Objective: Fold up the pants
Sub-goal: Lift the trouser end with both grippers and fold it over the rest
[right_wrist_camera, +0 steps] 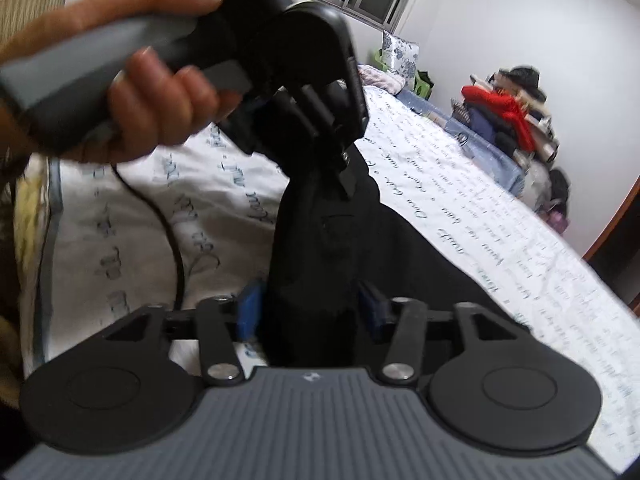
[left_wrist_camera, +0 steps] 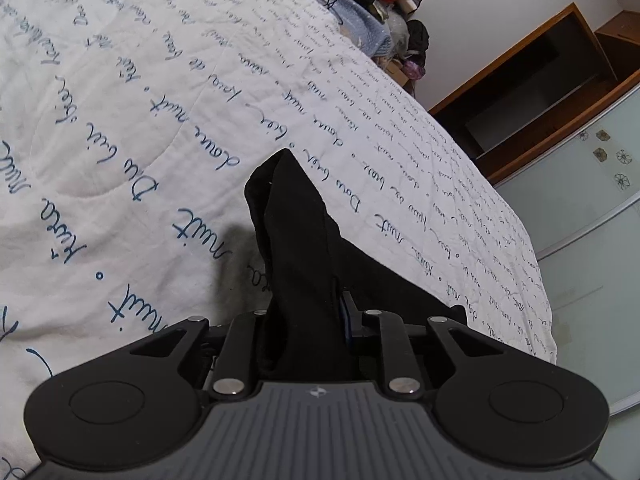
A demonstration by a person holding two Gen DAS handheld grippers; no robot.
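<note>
The black pants (left_wrist_camera: 296, 240) are bunched and held up over a white quilt with blue script (left_wrist_camera: 120, 120). My left gripper (left_wrist_camera: 308, 320) is shut on a bunch of the black fabric, which sticks up between its jaws. In the right wrist view my right gripper (right_wrist_camera: 312, 304) is shut on the pants (right_wrist_camera: 320, 240) too, blue pads (right_wrist_camera: 248, 312) pressing the cloth. The left gripper (right_wrist_camera: 316, 120), held in a hand (right_wrist_camera: 160, 96), grips the same bunch just above and ahead of the right one. The rest of the pants trails right over the quilt.
The bed's edge (left_wrist_camera: 532, 280) drops off on the right, with a glass-fronted wardrobe (left_wrist_camera: 592, 208) and wooden shelf (left_wrist_camera: 520, 80) beyond. A pile of clothes (right_wrist_camera: 508, 112) and a blue blanket (left_wrist_camera: 360, 24) lie at the far end. A black cable (right_wrist_camera: 168, 216) hangs from the left gripper.
</note>
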